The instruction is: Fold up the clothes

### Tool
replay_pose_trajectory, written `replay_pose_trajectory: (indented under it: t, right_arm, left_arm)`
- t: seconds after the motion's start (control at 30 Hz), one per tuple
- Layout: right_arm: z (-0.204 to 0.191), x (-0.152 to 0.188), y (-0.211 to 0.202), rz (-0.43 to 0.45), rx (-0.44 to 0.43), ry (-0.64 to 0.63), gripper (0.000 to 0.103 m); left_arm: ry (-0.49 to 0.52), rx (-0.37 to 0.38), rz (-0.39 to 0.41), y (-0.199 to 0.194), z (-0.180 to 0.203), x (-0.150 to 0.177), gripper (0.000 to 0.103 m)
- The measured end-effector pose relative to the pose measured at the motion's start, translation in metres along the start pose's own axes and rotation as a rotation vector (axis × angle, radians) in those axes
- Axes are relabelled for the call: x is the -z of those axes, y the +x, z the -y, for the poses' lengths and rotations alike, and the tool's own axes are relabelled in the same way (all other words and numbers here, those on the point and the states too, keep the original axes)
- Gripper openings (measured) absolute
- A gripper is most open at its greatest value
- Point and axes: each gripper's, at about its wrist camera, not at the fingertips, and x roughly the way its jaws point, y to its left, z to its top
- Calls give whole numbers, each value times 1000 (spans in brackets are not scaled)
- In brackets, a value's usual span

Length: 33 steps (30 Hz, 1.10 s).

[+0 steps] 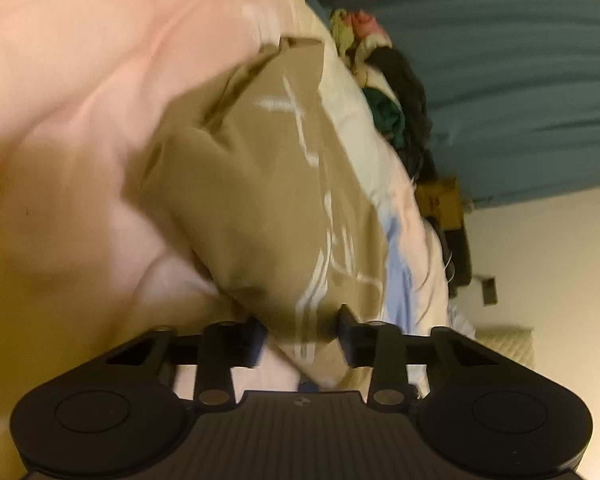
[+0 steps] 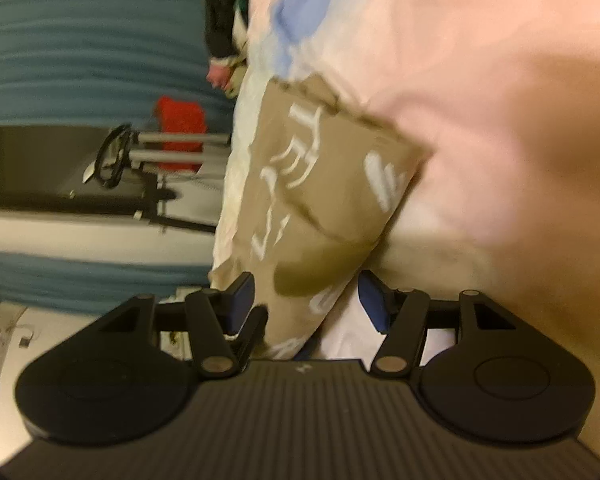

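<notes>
The tan cotton garment with white printed lettering (image 1: 268,184) lies on a pale pink bedcover with a light blue patch (image 1: 80,100), and both wrist views are rolled sideways, so the bed runs up the picture. In the left wrist view the garment's long axis runs from the upper middle of the picture down to the left tongs (image 1: 302,336), narrowing toward them, with a creased, folded edge at its far end. The left tongs stand narrow, a bunched strip of the tan cloth lying between the two black fingers (image 1: 350,330); the blur hides whether the pads actually press it. In the right wrist view the same garment (image 2: 312,184) stretches from the middle of the frame down to the right tongs (image 2: 306,300), its lettering turned on its side and one folded-over corner pointing right onto the pink cover. The right tongs stand about half open, the tan cloth passing between the blue-padded fingers (image 2: 374,300) with a clear gap beside the right pad. Beyond the bed lie a heap of dark and coloured clothes (image 1: 396,92) and a teal curtain (image 1: 520,80).
</notes>
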Motion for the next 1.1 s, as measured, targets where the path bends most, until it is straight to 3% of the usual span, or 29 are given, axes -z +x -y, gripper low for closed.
replay_pose_trajectory:
  t: [0.1, 0.17, 0.33, 0.37, 0.4, 0.47, 0.5, 0.53, 0.57, 0.67, 0.77, 0.9, 1.1]
  right_arm:
    - [-1, 5, 20, -126, -74, 10, 61]
    - [8, 6, 24, -139, -104, 80, 62]
    - [15, -13, 6, 50, -82, 85, 58]
    - [15, -16, 2, 83, -68, 76, 53]
    - [15, -18, 1, 98, -50, 63, 37]
    - [14, -20, -1, 119, -26, 41, 28]
    - [14, -20, -1, 126, -18, 30, 25]
    - [13, -20, -2, 133, -12, 20, 24]
    - [10, -20, -3, 142, -11, 9, 22]
    - [5, -21, -6, 156, -25, -12, 22]
    - [0, -21, -6, 163, -22, -42, 21]
    - [-15, -20, -15, 172, -30, -81, 21]
    - [-42, -14, -67, 195, -57, -107, 21]
  left_arm:
    - [26, 5, 37, -7, 6, 3, 20]
    - [36, 28, 60, -14, 10, 4, 18]
    - [-9, 62, 78, -24, 7, 1, 17]
    - [-22, 63, 75, -25, 5, 0, 17]
    - [-35, 64, 72, -25, 3, 0, 18]
    - [-59, 56, 53, -25, -2, -1, 21]
    - [-80, 46, 43, -24, -5, -2, 27]
    - [-113, 27, 36, -23, -11, -4, 43]
    - [-151, 15, 35, -22, -18, -6, 49]
    - [-251, 28, 52, -24, -36, -13, 50]
    - [-291, 57, 63, -29, -41, -19, 45]
    - [-239, 94, 79, -38, -32, -18, 30]
    - [-181, 155, -38, -62, -13, -11, 27]
